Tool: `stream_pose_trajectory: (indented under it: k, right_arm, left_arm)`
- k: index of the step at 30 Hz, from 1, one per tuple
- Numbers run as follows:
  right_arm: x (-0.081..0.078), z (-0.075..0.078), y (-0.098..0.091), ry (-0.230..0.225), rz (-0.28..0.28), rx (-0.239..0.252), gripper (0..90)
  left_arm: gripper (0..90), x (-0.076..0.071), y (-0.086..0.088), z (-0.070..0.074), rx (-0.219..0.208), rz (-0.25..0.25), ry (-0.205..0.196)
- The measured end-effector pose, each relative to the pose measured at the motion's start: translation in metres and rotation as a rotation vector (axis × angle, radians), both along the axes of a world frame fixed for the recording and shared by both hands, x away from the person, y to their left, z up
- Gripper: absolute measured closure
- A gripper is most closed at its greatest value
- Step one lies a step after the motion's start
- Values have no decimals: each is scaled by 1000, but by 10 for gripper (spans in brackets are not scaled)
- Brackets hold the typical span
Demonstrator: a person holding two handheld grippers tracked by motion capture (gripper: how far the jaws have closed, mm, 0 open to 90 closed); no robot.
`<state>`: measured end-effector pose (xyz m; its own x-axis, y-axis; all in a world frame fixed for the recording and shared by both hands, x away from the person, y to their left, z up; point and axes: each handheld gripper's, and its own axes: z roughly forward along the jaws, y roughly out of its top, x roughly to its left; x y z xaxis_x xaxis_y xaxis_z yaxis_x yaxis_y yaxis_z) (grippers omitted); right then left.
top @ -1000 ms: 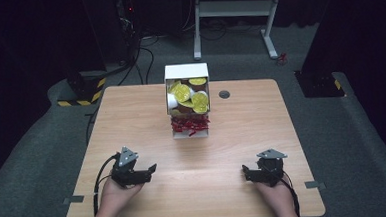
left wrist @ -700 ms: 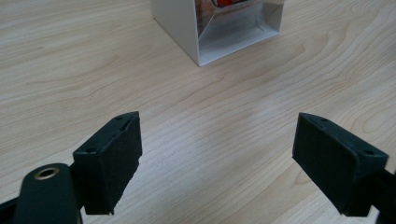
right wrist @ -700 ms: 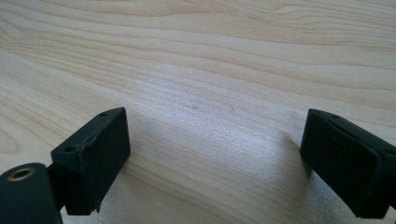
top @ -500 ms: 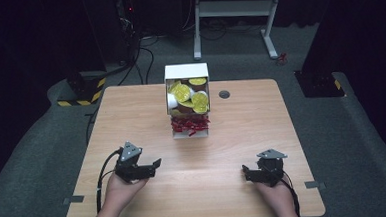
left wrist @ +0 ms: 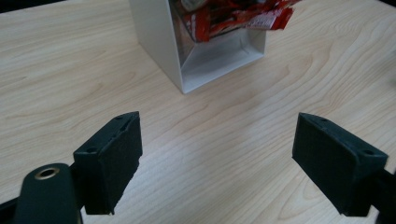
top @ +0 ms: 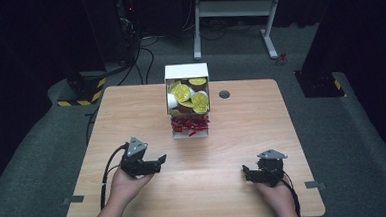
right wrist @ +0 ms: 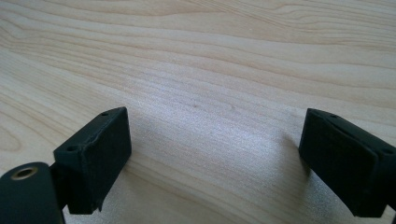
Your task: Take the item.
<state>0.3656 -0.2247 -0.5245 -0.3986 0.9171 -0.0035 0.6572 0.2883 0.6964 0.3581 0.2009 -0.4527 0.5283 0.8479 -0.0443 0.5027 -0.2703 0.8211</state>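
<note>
Wooden table, two grippers wide open, snack box at centre

Dark room w/ grey carpet surrounds a light wooden table; black cabling and a white desk frame sit behind it. At the table's far middle stands a white box, open toward the person, w/ yellow-lidded cups stacked in its upper part and red sachets spilling over the lower lip. A small dark grommet lies just right of the box.

Left gripper, held in the person's left hand at the near left, points toward the box but stays well apart from it; its jaws stand wide apart w/ nothing between them. From the left gripper view the box is ahead, tilted across the top of the frame, red sachets hanging over its open tray, bare wood between jaws and box.

Right gripper, in the right hand at the near right, sits low over the tabletop, jaws likewise spread wide and empty; the right gripper view has bare wood grain between them
</note>
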Motion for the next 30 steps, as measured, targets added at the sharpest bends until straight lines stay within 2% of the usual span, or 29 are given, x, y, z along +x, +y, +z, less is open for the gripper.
stream_pose_trajectory:
  k: [4,11,15,19,24,28,30]
  right_arm:
    - [-2,0,0,-2,0,-1,94]
    - [-2,0,0,0,10,0,93]
    - [-2,0,-1,-1,14,-1,92]
    - [-1,0,-1,-4,17,-4,93]
    - [-1,0,-1,-4,17,-3,93]
    - [-1,0,-1,-4,17,-3,92]
    - [-1,0,-1,-4,17,-3,93]
  left_arm:
    - [168,3,-4,5,1,-9,-10]
    - [187,9,-13,9,-35,-7,-15]
    - [192,13,-19,12,-22,-19,-24]
    - [205,17,-24,15,-31,-24,-28]
    - [224,21,-29,21,-16,-22,-41]
    - [231,25,-34,24,-28,-19,-41]
    - [231,28,-36,26,-19,-18,-45]
